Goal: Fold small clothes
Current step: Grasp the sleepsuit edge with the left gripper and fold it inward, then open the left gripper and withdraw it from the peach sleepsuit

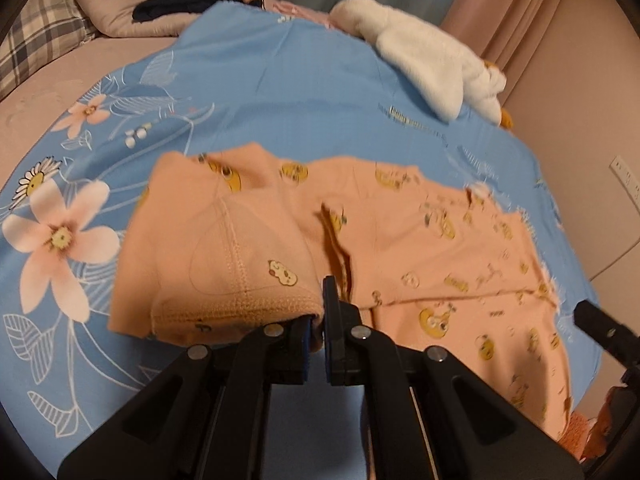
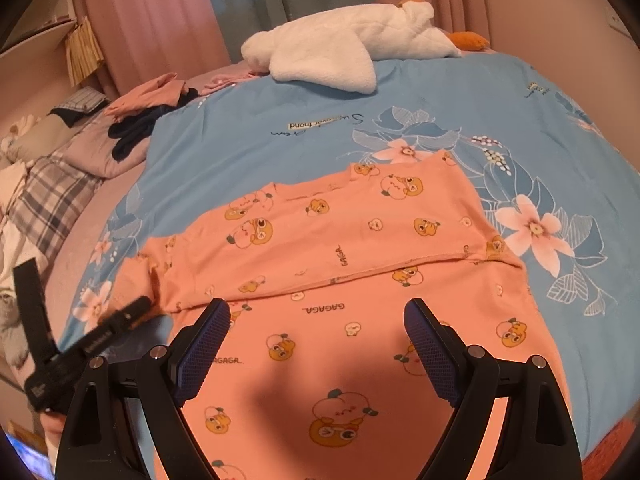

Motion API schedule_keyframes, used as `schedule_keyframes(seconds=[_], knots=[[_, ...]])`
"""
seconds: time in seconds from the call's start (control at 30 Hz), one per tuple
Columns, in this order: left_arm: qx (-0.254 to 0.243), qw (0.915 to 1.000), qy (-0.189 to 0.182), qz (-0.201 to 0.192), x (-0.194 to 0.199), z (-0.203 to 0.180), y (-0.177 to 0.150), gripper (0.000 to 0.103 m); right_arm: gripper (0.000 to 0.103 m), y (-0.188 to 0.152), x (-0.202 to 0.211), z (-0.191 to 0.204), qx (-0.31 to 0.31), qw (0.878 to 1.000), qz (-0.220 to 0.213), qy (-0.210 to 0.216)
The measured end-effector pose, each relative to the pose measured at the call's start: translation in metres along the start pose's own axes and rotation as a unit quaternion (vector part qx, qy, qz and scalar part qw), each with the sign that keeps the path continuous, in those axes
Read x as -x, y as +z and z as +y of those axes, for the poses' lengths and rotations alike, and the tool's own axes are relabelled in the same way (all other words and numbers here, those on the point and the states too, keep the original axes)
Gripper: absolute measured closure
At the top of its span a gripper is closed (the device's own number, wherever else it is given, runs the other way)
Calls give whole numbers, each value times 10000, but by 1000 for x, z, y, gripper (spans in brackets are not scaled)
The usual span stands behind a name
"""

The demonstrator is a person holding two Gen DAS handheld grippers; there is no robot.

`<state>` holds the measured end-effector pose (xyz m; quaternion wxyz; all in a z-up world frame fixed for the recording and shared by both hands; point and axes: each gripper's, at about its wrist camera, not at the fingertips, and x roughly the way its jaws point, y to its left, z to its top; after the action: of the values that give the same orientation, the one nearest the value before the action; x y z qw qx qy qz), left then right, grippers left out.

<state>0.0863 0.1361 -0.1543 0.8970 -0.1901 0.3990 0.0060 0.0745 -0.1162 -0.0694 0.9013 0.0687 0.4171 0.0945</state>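
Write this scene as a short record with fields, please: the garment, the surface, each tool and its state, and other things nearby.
garment: orange cartoon-print shirt, spread flat, one sleeve lifted
surface: blue floral bedsheet
left tool: shut on the cuff of the shirt sleeve, holding it above the sheet
right tool: open, hovering over the shirt's lower part, holding nothing
nearby: white plush goose at the far edge of the bed; dark clothes and plaid pillow at the side
fold stage: sleeve not yet laid over the body
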Motion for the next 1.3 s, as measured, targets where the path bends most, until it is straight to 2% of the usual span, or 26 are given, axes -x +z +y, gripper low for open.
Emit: schedule_keyframes(seconds=[0.3,0.57,0.63,1.0,1.3], knots=[[82,9996,95,262,-13,3,-6,99,15,-1,-6,-8,-130,9999,85,-38],[94,9995,61,289,-12,4,-4,97,15,-3,-11,-8,-127,9998,164,-38],[115,9995,-18,303,-11,4,-4,93,15,-3,-11,-8,-126,9998,167,-47],[14,9988,-445,185,3,-8,-5,48,15,-3,-8,-12,-191,9997,143,-106],[-40,9958,-902,-165,24,-10,-1,43,15,-4,-8,-12,-190,9996,141,-155]])
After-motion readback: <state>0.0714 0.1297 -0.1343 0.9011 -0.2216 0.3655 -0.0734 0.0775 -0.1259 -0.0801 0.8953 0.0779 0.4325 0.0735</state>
